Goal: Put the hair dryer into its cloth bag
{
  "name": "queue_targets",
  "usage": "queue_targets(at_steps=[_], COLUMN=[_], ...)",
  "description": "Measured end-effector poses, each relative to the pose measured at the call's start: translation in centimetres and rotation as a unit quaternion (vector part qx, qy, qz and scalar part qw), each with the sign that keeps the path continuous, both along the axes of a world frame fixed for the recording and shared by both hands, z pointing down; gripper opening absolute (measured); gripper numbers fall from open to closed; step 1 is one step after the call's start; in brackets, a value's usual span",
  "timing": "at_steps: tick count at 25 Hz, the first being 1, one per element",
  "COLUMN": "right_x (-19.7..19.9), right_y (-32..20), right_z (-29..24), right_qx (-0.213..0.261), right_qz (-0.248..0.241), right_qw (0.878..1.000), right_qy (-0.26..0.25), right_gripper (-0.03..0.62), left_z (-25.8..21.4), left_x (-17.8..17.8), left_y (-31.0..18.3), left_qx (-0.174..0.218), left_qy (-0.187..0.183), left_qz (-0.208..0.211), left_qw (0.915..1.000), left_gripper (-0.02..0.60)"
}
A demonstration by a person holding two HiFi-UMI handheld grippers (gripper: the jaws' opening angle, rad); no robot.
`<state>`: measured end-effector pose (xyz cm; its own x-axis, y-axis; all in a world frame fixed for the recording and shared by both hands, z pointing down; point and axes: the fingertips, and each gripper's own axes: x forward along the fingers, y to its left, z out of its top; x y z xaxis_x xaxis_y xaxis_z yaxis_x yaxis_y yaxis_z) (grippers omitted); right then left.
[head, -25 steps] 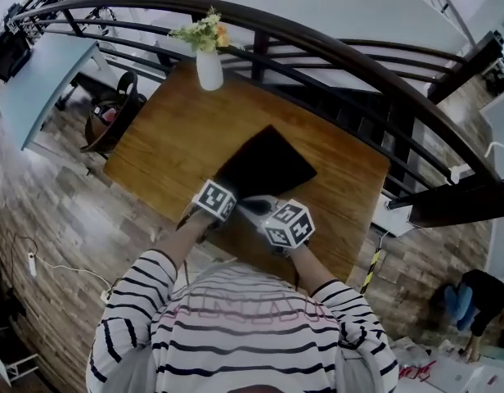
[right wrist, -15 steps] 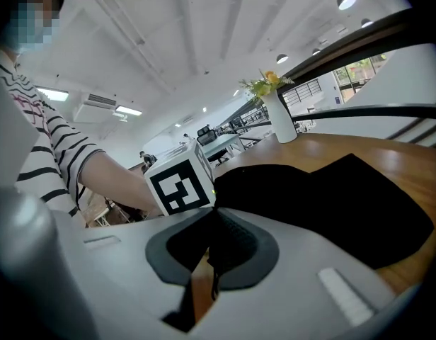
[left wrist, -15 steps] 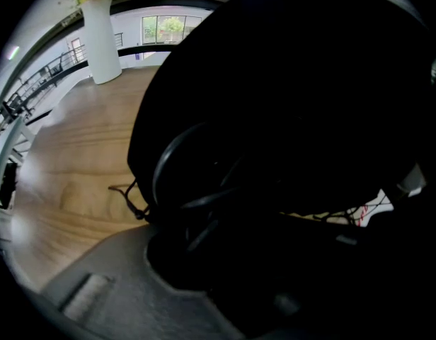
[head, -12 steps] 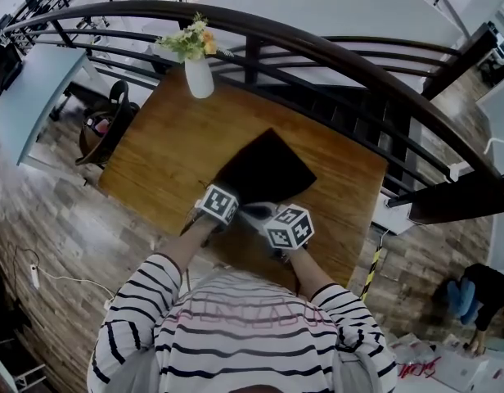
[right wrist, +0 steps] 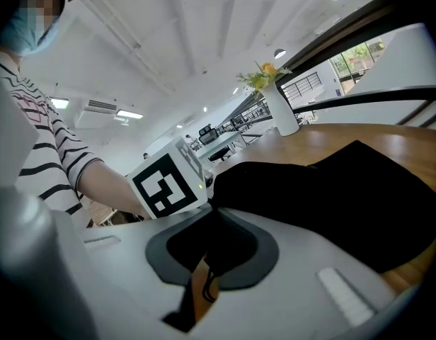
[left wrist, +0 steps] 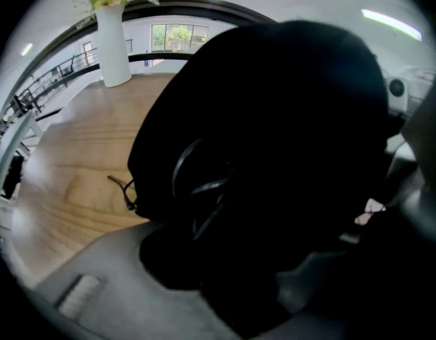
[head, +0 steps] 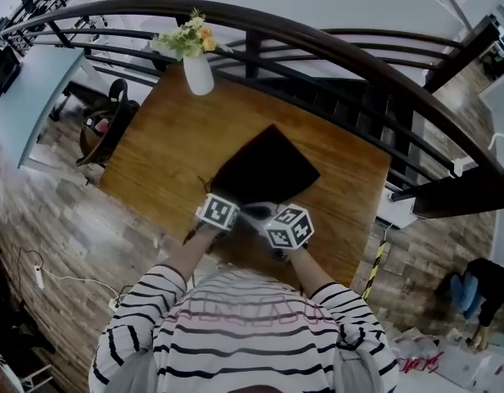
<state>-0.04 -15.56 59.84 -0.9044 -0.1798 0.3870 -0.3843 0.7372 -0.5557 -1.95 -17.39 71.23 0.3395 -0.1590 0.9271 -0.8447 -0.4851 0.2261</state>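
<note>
1. On the near middle of the wooden bench point(head: 170, 137) lies the black cloth bag point(head: 268, 170), flat, with one corner pointing far and its near end bunched up between my two tongs.
2. Of the hair dryer itself I can make out nothing for certain. In the left gripper view only some glossy dark loops point(left wrist: 197, 183) show inside the black mass of the bag.
3. A thin drawstring point(left wrist: 122, 190) trails from the bag's left edge onto the wood.
4. My left tongs point(left wrist: 232, 275) point steeply down at the bag's near left end. Their jaws stand apart and have just been opening, and black cloth fills the gap. It is too dark to tell whether they pinch it.
5. My right tongs point(right wrist: 211, 225) are clenched on the bag's near edge, with black cloth running into the hollow between the jaws.
6. The two marker cubes, left cube point(head: 217, 211) and right cube point(head: 289, 226), sit close together above the bench's near edge.
7. At the far left corner of the bench stands a white vase point(head: 198, 72) of flowers point(head: 185, 39).
8. Beyond the bench's far edge curves a dark railing point(head: 334, 43).
9. Well off to the right, a person point(head: 481, 289) crouches on the floor.
</note>
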Motion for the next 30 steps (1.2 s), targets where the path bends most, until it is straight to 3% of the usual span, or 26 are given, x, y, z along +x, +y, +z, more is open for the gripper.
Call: queue_targets(at_steps=[3,4,6,11,18,25,30], right_x=[0.0,-0.1,-0.3,-1.4,-1.9,-1.8,-1.6], right_y=[0.2,0.2,0.3,1.1,2.6,3.2,3.7], right_z=[0.4,0.5,0.8,1.3,2.3,2.9,2.7], right_qx=[-0.003,-0.004,-0.006,-0.008,-0.014,-0.018,-0.014], right_qz=[0.003,0.004,0.003,-0.008,-0.016,-0.010,-0.011], right_qw=[1.000,1.000,1.000,1.000,0.999,0.999,0.999], right_qy=[0.003,0.004,0.006,0.017,0.033,0.039,0.043], right_gripper=[0.012,0.012,0.011,0.012,0.012,0.012,0.012], left_z=[-1.4,-1.8,-2.2,-2.7,-3.9,-4.4,-2.9], left_x=[0.0,0.3,0.1,-2.0,-3.4,-3.9,-4.0], left_y=[-1.3,-1.7,-1.7,-0.5,2.5,6.6,9.5], left_qx=[0.085,0.108,0.123,0.123,0.123,0.105,0.088], left_qy=[-0.010,-0.002,0.002,0.012,0.047,0.064,0.033], left_qz=[0.023,0.030,0.032,0.003,-0.002,0.036,0.085], left_qw=[0.9961,0.9937,0.9919,0.9924,0.9913,0.9918,0.9919], left_gripper=[0.368,0.396,0.397,0.410,0.408,0.358,0.334])
